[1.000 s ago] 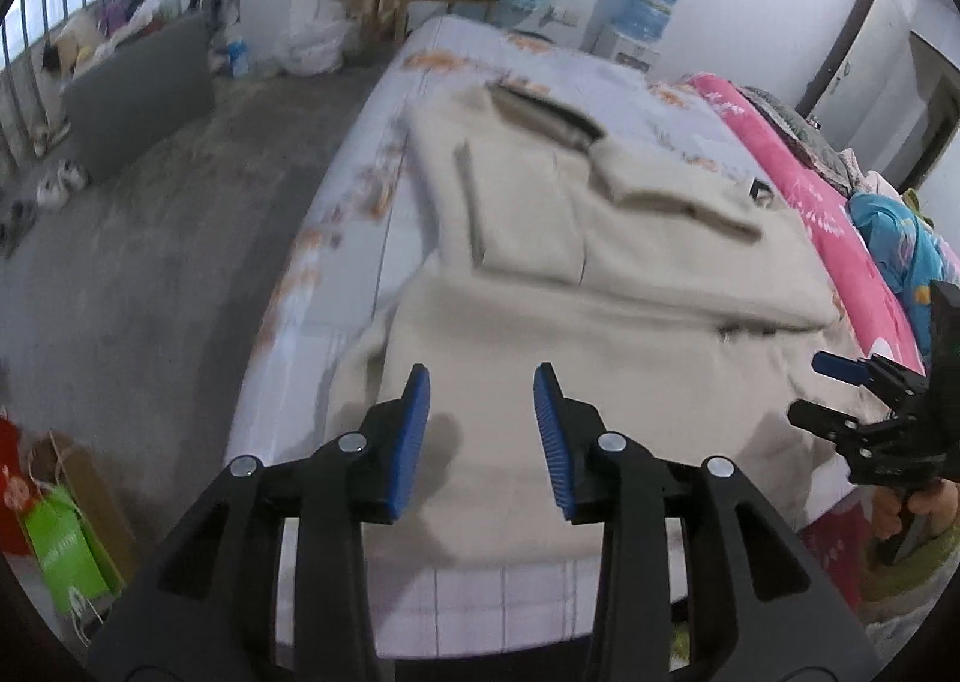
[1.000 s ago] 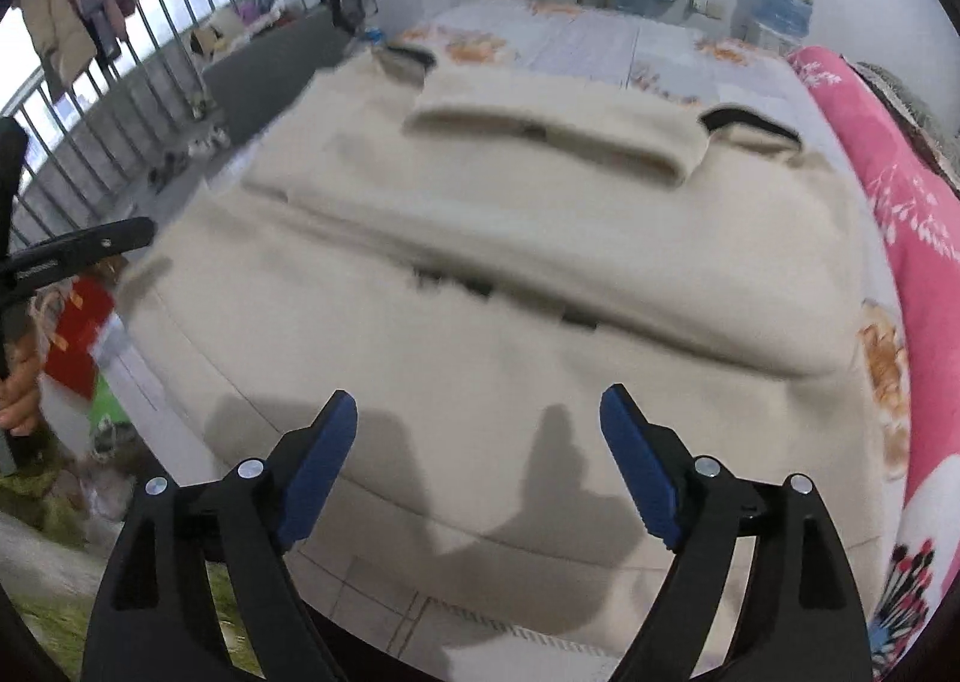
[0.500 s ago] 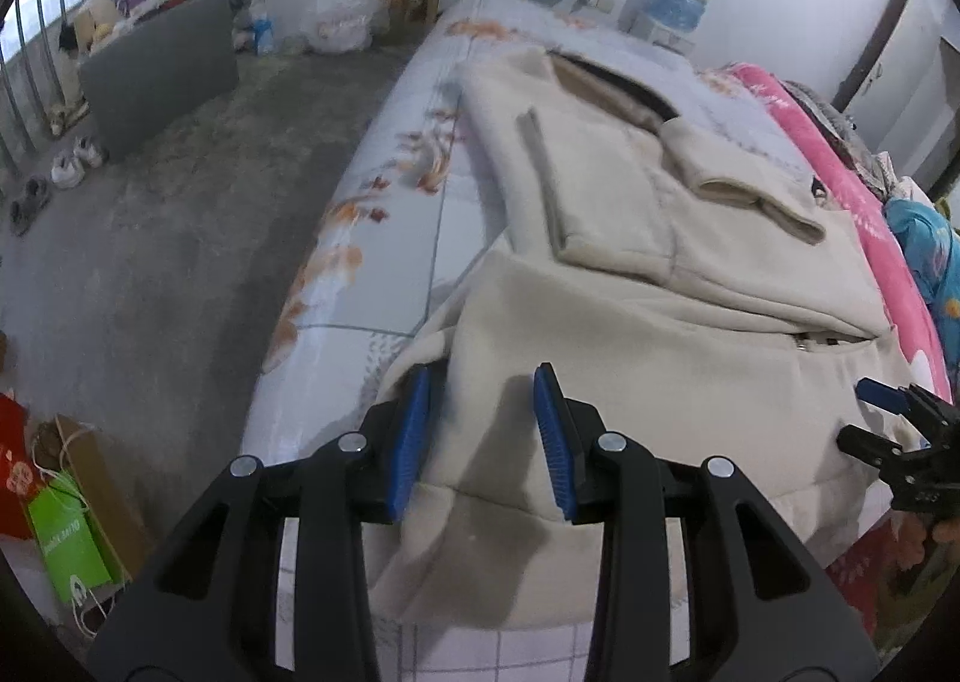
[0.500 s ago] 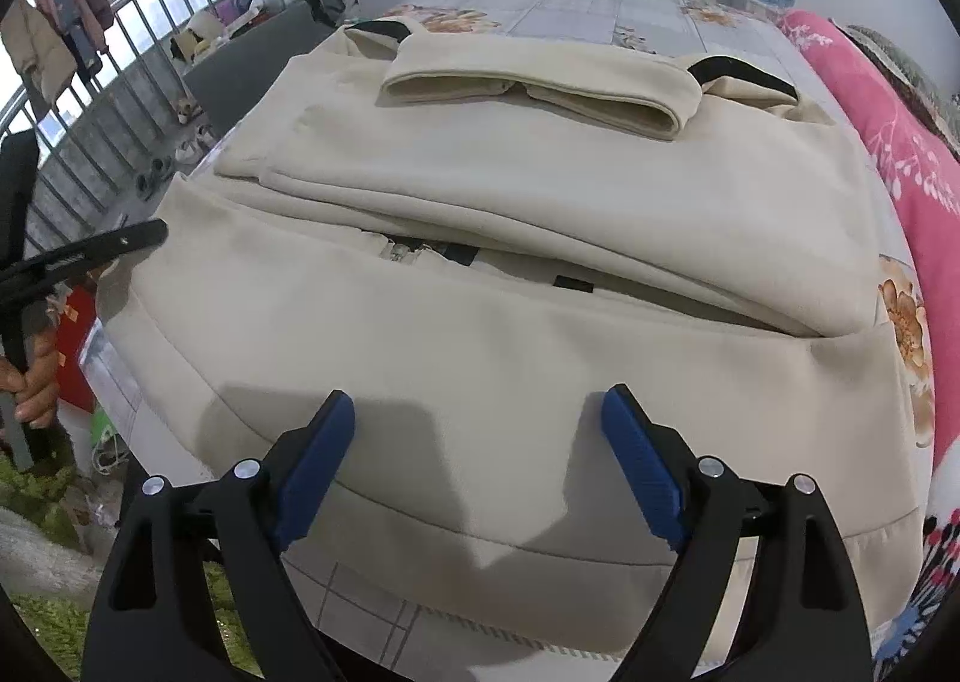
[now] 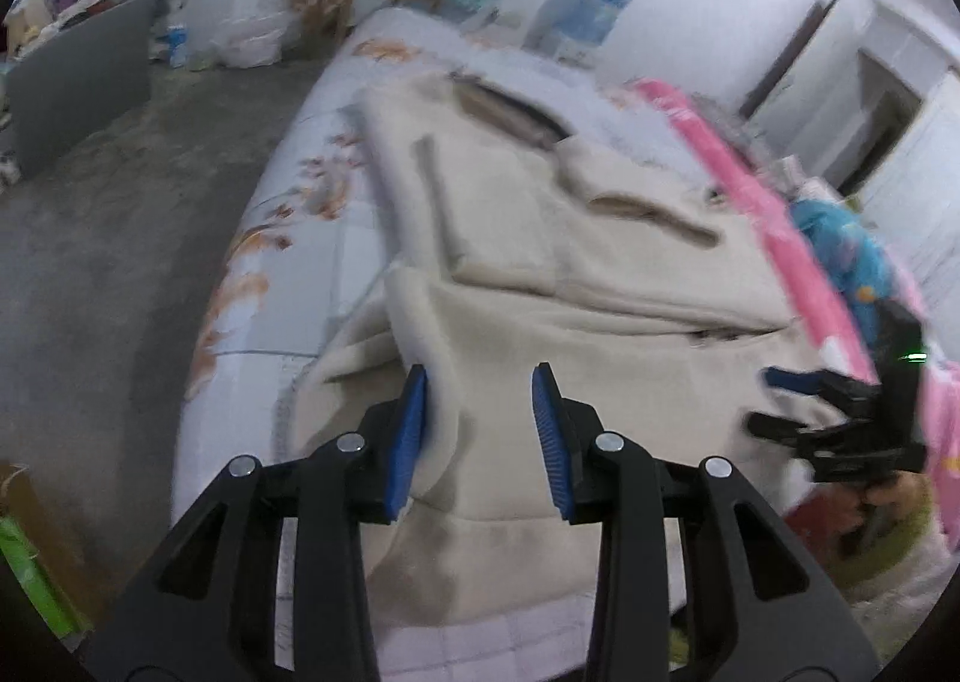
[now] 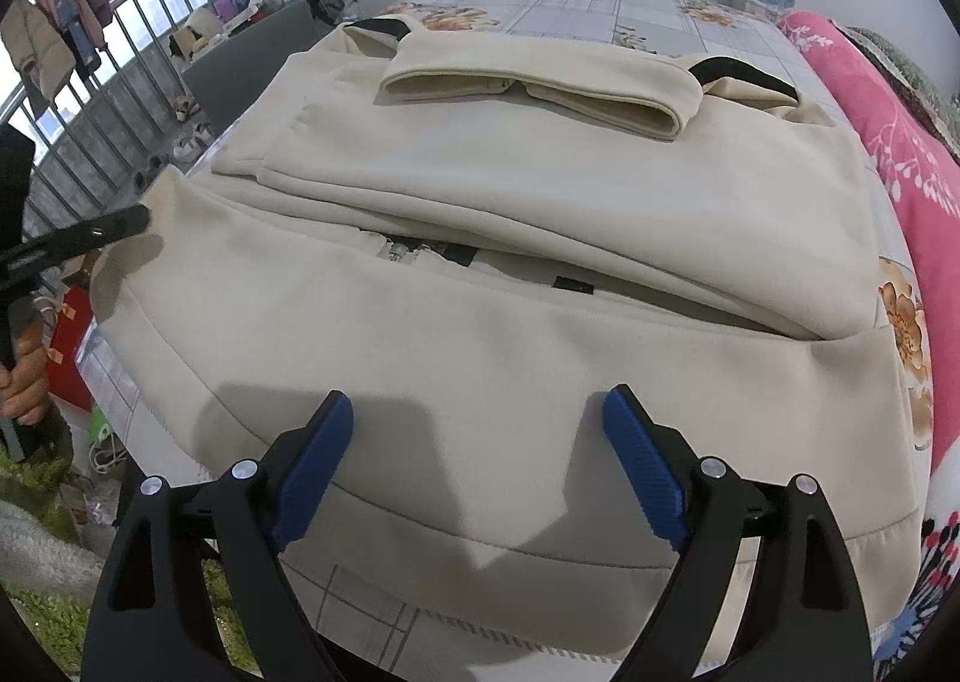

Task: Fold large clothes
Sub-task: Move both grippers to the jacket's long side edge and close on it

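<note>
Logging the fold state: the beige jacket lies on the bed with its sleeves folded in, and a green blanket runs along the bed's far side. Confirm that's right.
One detail is wrong: the blanket is pink, not green, as the right wrist view shows. The beige jacket does lie on the bed with its sleeves folded in.

Each handheld tool is a black plastic frame of open triangular struts, joined by round silver screw heads (two per finger, four in each wrist view), that narrows forward into two fingers. The left gripper (image 5: pixel 480 430) and the right gripper (image 6: pixel 477 466) both carry long blue ribbed pads (image 6: pixel 312 463) on the inner faces of those fingers. Seen from the left wrist view, the right tool's black body shows a small green light (image 5: pixel 915 358) behind its fingers, with a bare hand (image 5: pixel 894 493) below it.
</note>
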